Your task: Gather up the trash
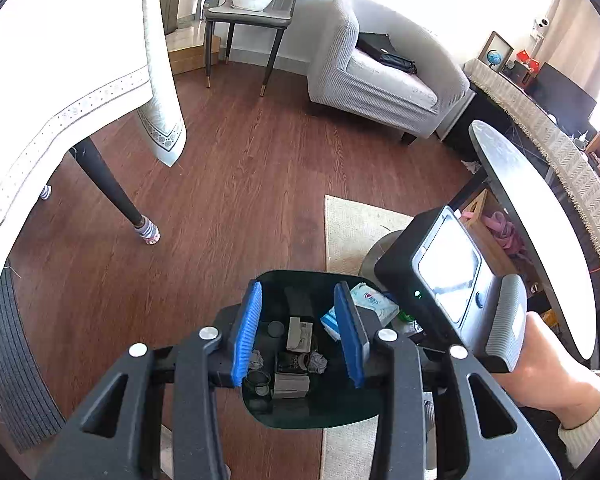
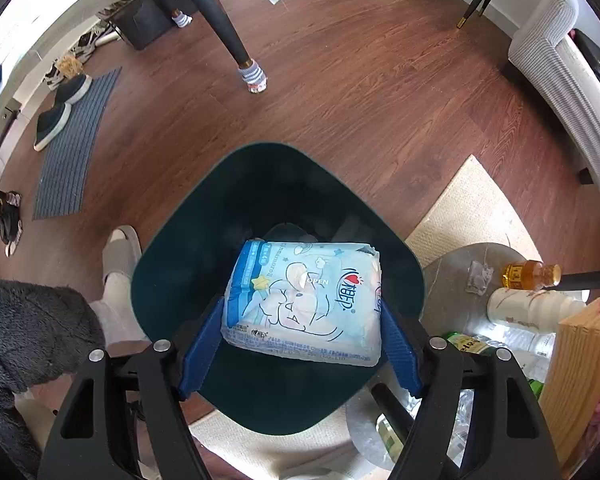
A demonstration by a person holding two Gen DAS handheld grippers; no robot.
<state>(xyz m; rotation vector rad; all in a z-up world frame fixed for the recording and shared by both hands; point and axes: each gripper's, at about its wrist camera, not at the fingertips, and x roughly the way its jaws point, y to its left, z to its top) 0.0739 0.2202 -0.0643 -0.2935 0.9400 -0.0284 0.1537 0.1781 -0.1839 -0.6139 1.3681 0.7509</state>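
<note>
A dark green trash bin (image 2: 220, 216) stands on the wood floor right under both grippers. My right gripper (image 2: 301, 302) points straight down over it, shut on a light blue soft tissue pack (image 2: 304, 300) that sits between its blue pads. In the left wrist view the bin (image 1: 340, 408) holds small boxes (image 1: 298, 334) and crumpled paper (image 1: 318, 362). My left gripper (image 1: 298, 286) hovers above its opening, open, with nothing between the pads. The tissue pack (image 1: 374, 304) shows just behind its right finger, under the right hand (image 1: 540, 360).
A low round table (image 2: 452, 280) to the right carries an amber bottle (image 2: 530, 274), a white bottle (image 2: 532, 308) and a wooden box (image 2: 580, 360). A beige rug (image 2: 472, 208) lies under it. A slippered foot (image 2: 120, 248) stands left of the bin, an armchair (image 1: 380, 76) farther off.
</note>
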